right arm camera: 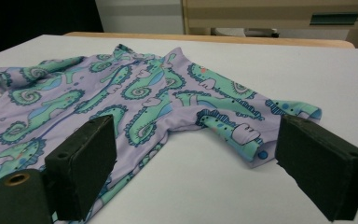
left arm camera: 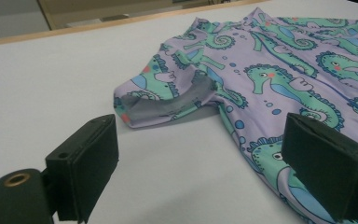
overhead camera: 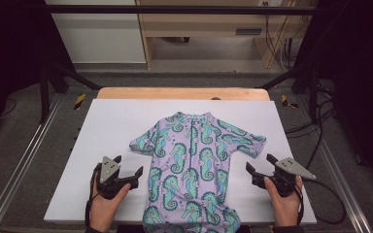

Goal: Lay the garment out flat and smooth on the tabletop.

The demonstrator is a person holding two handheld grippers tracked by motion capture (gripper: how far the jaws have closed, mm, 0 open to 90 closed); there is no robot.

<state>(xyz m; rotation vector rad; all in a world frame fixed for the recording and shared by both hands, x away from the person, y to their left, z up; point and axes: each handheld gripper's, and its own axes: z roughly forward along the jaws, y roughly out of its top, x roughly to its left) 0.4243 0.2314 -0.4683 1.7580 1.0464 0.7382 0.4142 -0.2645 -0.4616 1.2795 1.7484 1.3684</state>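
A lilac short-sleeved child's suit [overhead camera: 194,160] printed with green seahorses lies flat, front up, on the white board [overhead camera: 111,126], its collar toward the far side. My left gripper [overhead camera: 128,165] rests just left of the suit's lower body, open, with nothing between its pads. In the left gripper view the suit's near sleeve [left arm camera: 163,95] lies ahead of the open gripper [left arm camera: 205,163]. My right gripper [overhead camera: 260,163] sits just right of the suit below its other sleeve, open and holding nothing. In the right gripper view that sleeve [right arm camera: 256,121] lies ahead of the gripper [right arm camera: 200,163].
The white board lies on a wooden table [overhead camera: 184,93] whose far edge shows behind it. Metal rails [overhead camera: 19,165] run along both sides. A wooden cabinet [overhead camera: 199,24] stands at the back, and cables [overhead camera: 315,126] trail on the floor at right.
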